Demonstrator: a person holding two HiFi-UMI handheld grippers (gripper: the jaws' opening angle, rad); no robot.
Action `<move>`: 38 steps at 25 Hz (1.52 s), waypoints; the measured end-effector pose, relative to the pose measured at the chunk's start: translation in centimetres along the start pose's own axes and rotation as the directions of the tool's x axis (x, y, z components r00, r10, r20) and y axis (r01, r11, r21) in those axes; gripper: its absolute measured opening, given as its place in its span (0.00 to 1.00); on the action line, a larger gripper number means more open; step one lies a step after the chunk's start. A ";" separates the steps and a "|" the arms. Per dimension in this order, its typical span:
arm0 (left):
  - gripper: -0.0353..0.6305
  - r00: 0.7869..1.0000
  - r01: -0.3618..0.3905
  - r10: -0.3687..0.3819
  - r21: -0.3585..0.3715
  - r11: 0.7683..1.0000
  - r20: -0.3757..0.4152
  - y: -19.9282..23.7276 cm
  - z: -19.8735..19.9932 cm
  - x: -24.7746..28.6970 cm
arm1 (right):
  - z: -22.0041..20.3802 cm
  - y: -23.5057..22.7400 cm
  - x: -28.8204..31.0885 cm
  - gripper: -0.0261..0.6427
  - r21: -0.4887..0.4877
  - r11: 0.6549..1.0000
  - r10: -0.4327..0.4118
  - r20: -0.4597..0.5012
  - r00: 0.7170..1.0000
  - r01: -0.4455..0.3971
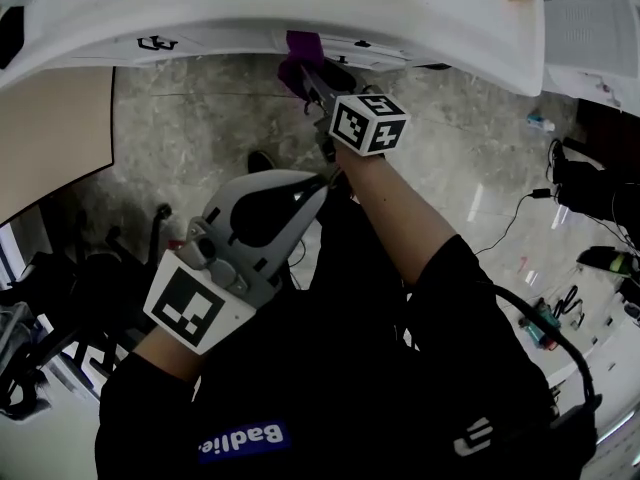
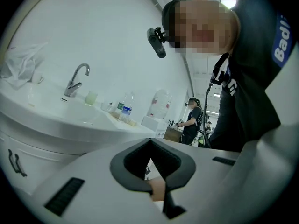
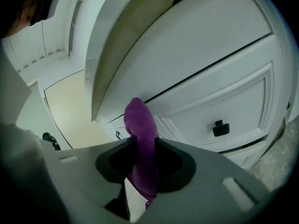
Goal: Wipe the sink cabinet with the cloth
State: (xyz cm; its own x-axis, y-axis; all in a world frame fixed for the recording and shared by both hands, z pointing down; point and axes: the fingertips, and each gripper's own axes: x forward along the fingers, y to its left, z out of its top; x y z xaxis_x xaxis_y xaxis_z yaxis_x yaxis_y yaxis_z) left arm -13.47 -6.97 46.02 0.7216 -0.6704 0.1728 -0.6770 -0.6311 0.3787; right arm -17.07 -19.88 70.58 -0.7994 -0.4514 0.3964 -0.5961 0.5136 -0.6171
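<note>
The purple cloth is clamped between the jaws of the right claw and is held up to the white sink cabinet, just under the front edge of the counter. The left claw is seen closed on nothing, well back from that edge.

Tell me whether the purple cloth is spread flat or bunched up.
Bunched up: the purple cloth stands as a narrow wad pinched in the right gripper, tip toward the cabinet door.
</note>
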 end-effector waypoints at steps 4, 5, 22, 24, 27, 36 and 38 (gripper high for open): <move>0.06 0.999 0.043 -0.043 0.028 0.999 -0.013 -1.0 -1.2 1.2 | 0.1 -1.5 0.9 0.19 0.002 1.000 0.000 0.037 0.999 0.000; 0.06 0.998 0.054 -0.054 0.034 0.998 -0.015 -1.2 -1.5 1.6 | 0.2 -2.0 0.9 0.19 0.004 1.000 -0.002 0.049 0.999 0.002; 0.06 0.984 0.173 -0.170 0.057 0.983 -0.052 -4.2 -5.1 7.3 | 3.3 -12.8 -7.1 0.19 0.098 0.989 -0.134 0.249 0.959 0.113; 0.06 0.983 0.179 -0.176 0.052 0.983 -0.056 -4.7 -5.2 7.6 | 3.9 -14.6 -9.0 0.19 0.130 0.982 -0.170 0.272 0.947 0.139; 0.06 0.979 0.194 -0.190 0.046 0.980 -0.074 -5.4 -5.5 8.0 | 4.9 -17.2 -11.8 0.19 0.143 0.973 -0.218 0.288 0.933 0.183; 0.06 0.974 0.214 -0.209 0.056 0.975 -0.082 -6.1 -5.1 8.2 | 3.9 -20.9 -16.0 0.19 0.201 0.938 -0.336 0.314 0.888 0.283; 0.06 0.976 0.209 -0.204 0.057 0.976 -0.080 -6.0 -5.1 7.9 | 2.6 -18.7 -14.1 0.19 0.159 0.956 -0.284 0.286 0.915 0.247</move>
State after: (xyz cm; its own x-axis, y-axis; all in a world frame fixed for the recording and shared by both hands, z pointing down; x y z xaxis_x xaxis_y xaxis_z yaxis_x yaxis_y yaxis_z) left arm -2.98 -6.53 49.71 0.8539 -0.4941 0.1635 -0.5183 -0.7784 0.3542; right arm 5.56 -25.02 74.76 -0.5408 -0.7676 0.3441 -0.7555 0.2634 -0.5999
